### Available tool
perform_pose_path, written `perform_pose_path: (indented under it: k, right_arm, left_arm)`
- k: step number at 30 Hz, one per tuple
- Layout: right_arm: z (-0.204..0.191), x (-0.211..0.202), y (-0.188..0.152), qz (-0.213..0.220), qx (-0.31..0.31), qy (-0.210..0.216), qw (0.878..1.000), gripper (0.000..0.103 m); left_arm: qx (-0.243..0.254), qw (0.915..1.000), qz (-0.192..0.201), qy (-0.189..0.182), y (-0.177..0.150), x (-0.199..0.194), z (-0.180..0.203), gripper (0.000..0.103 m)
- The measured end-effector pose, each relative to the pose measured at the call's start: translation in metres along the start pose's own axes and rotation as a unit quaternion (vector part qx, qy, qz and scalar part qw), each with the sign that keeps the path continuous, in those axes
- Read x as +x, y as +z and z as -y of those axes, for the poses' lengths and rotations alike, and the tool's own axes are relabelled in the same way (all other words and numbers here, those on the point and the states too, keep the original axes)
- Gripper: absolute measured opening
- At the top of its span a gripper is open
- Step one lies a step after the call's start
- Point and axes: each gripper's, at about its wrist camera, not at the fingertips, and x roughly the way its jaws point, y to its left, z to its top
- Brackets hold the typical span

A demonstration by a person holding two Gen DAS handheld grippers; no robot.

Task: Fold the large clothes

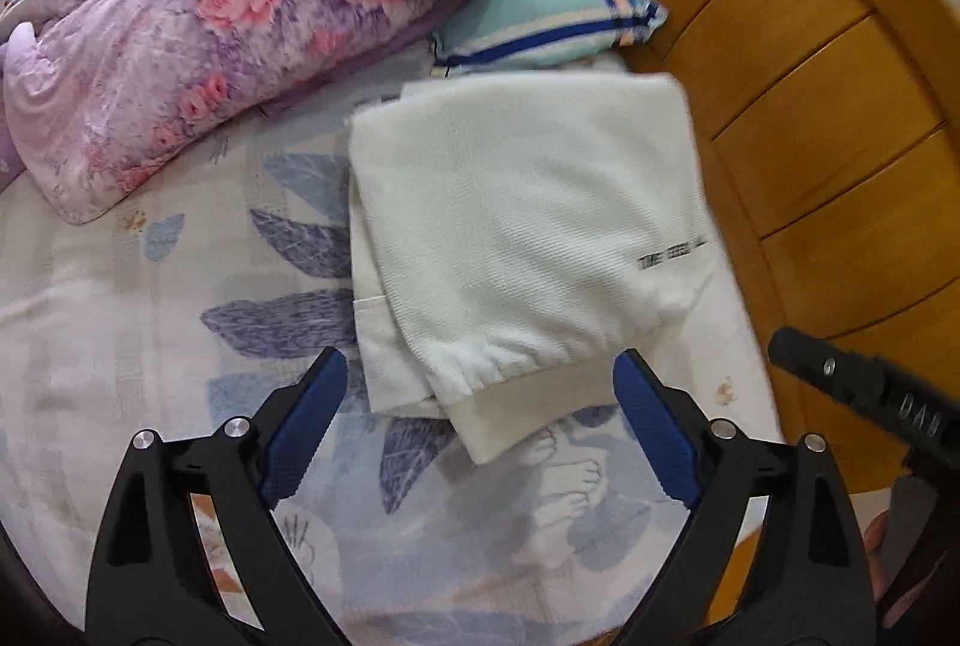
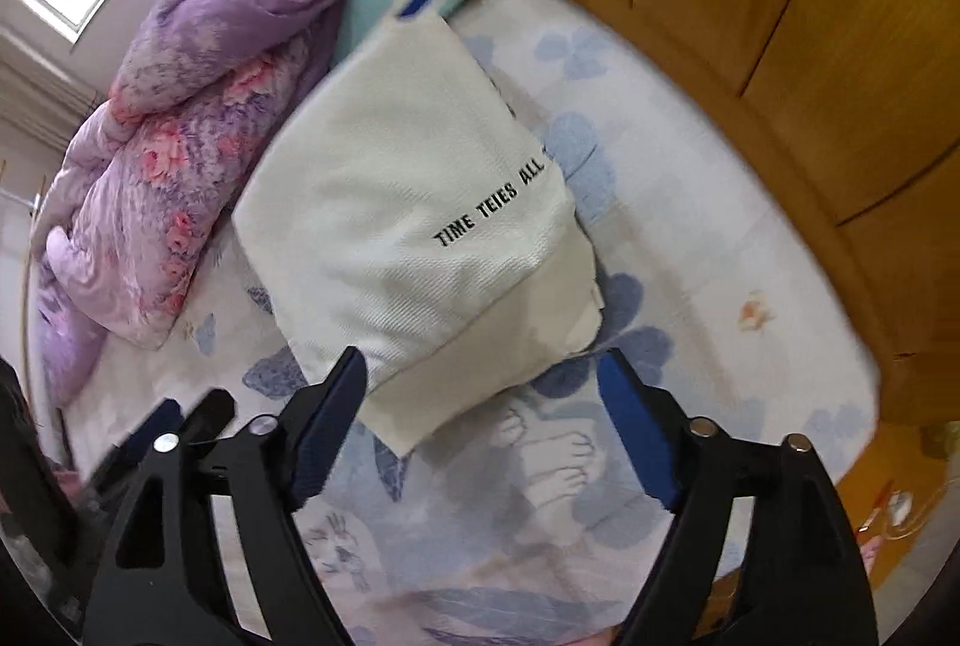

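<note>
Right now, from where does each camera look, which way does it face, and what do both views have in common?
Left wrist: sits on the left gripper, looks down at the folded white garment on the bed sheet; its open blue-padded fingers show, the right gripper at the edge.
Right wrist: sits on the right gripper, faces down at the same garment; its open fingers show.
Shared: garment, purple floral quilt, striped pillow, wooden headboard.

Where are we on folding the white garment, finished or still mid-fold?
Looks done: the white garment lies folded into a compact rectangle on the bed sheet. In hand: nothing; the left hand-held gripper and right hand-held gripper are open and clear of it. Left: perhaps nothing.
</note>
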Motion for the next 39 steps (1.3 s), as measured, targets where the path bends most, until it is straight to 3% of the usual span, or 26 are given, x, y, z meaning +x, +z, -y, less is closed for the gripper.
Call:
perform_pose_path:
  k: [4,6,10,12,16,19,23,26,32,39]
  right_arm:
    - [-0.029,-0.054,-0.026,0.076,-0.041,-0.061,0.994,0.086]
    - [-0.040,-0.078,-0.042,0.099,-0.040,-0.065,0.992,0.089]
    - [-0.079,-0.134,-0.087,0.143,-0.046,-0.063,0.987,0.092]
    - [-0.096,-0.156,-0.107,0.158,-0.042,-0.069,0.984,0.092]
    - [-0.126,-0.201,-0.149,0.197,-0.018,-0.055,0.979,0.093]
    - [-0.151,-0.232,-0.181,0.226,-0.015,-0.060,0.972,0.094]
    - [-0.178,-0.263,-0.216,0.260,-0.019,-0.057,0.964,0.095]
    - [-0.196,-0.280,-0.243,0.277,-0.029,-0.030,0.960,0.095]
    - [-0.240,-0.319,-0.308,0.306,-0.058,-0.024,0.950,0.095]
    - [-0.279,-0.342,-0.399,0.325,-0.049,-0.047,0.943,0.095]
  left_arm:
    - [0.021,0.9996,0.017,0.010,-0.004,-0.054,-0.011,0.091]
    - [0.035,0.9988,0.034,0.008,-0.010,-0.087,-0.021,0.091]
    - [0.051,0.9968,0.051,-0.035,-0.027,-0.144,-0.049,0.091]
    - [0.071,0.9954,0.057,-0.030,-0.037,-0.169,-0.060,0.091]
    - [0.120,0.9887,0.088,-0.018,-0.066,-0.225,-0.084,0.091]
    - [0.127,0.9852,0.110,-0.035,-0.084,-0.264,-0.103,0.091]
    - [0.148,0.9707,0.186,-0.035,-0.117,-0.328,-0.129,0.093]
    - [0.149,0.9637,0.218,-0.039,-0.139,-0.361,-0.145,0.096]
    - [0.164,0.9559,0.243,-0.020,-0.192,-0.419,-0.177,0.097]
    - [0.105,0.9620,0.252,-0.011,-0.258,-0.476,-0.235,0.098]
